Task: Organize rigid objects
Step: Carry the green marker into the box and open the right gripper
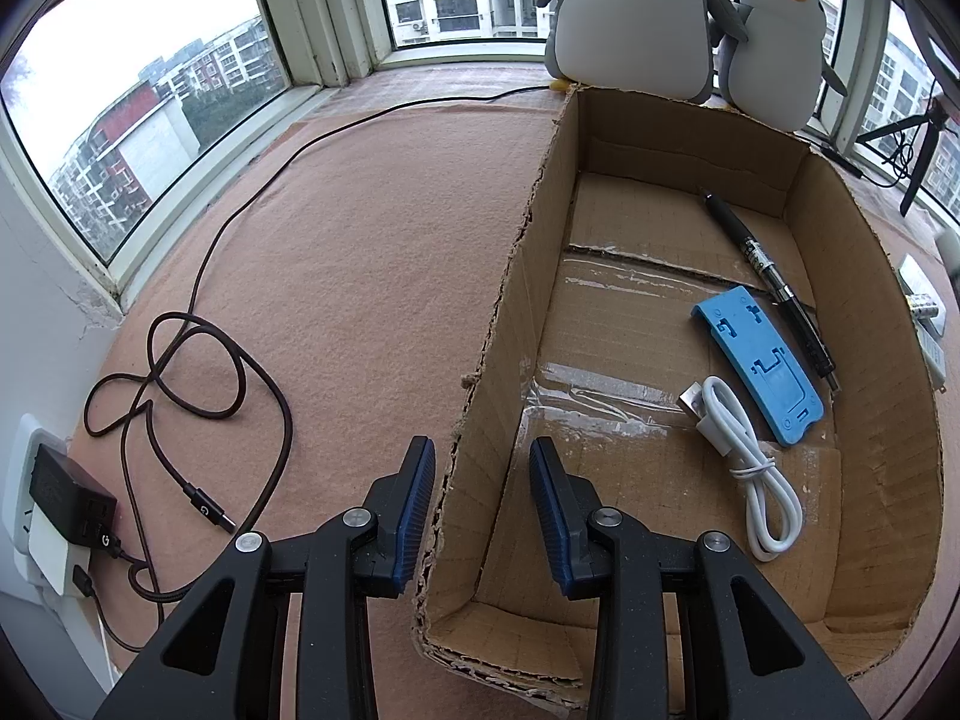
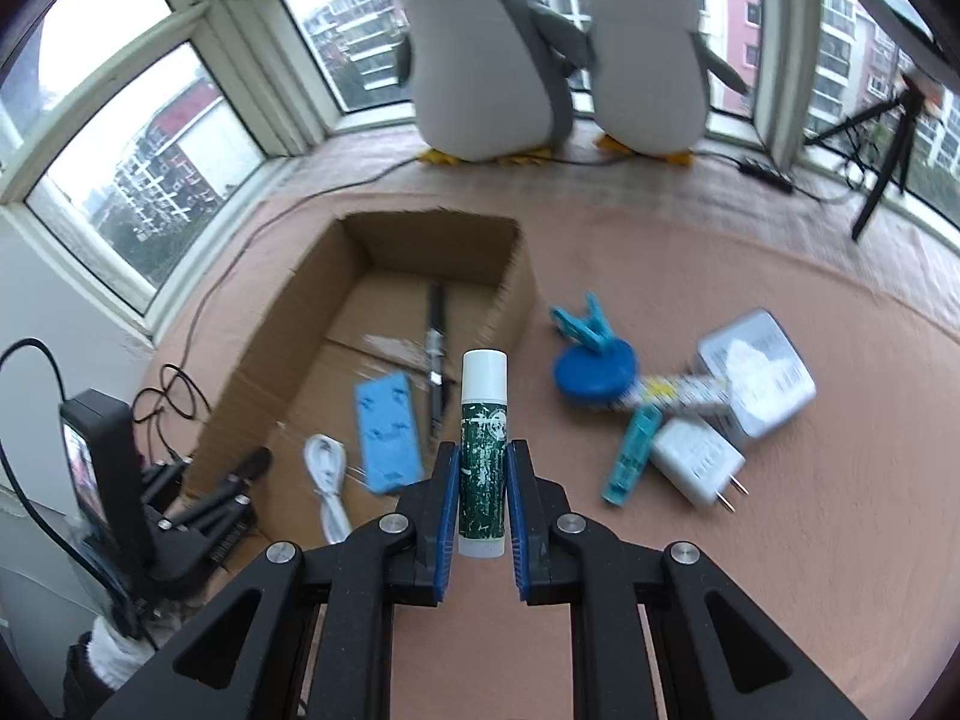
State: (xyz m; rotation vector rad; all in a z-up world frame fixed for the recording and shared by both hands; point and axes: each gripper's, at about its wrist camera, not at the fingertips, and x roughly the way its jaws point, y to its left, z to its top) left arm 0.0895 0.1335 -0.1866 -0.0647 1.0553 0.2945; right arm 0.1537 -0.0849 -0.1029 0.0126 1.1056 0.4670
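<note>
In the right wrist view, at the lower centre of the frame, a green-and-white tube [image 2: 483, 450] with a white cap is clamped upright between the blue pads of the right gripper [image 2: 483, 477], its cap pointing toward the upper part of the frame.

Just beyond the pads, left of centre, the open cardboard box [image 2: 264, 360] is seen on the pink-covered bench [image 2: 780, 570]. Inside it lie a coiled white cable [image 2: 327, 480], a blue flat plastic piece [image 2: 387, 435] and a black pen [image 2: 435, 360].

At the right of the frame a loose cluster lies on the bench: a white plug adapter [image 2: 699, 459], a teal narrow piece [image 2: 633, 456], a round blue lid-like disc [image 2: 594, 372] with a blue clip [image 2: 585, 321] touching it, and a white rectangular box [image 2: 756, 378]. This part is blurred.

At the top of the frame two plush penguins [image 2: 492, 54] stand by the window.

In the left wrist view, at the lower centre, the left gripper [image 1: 483, 510] is closed on the left wall of the box [image 1: 480, 420], one pad outside and one inside. A dark cable [image 1: 198, 372] is looped at the lower left, beside a black charger [image 1: 69, 495].
</note>
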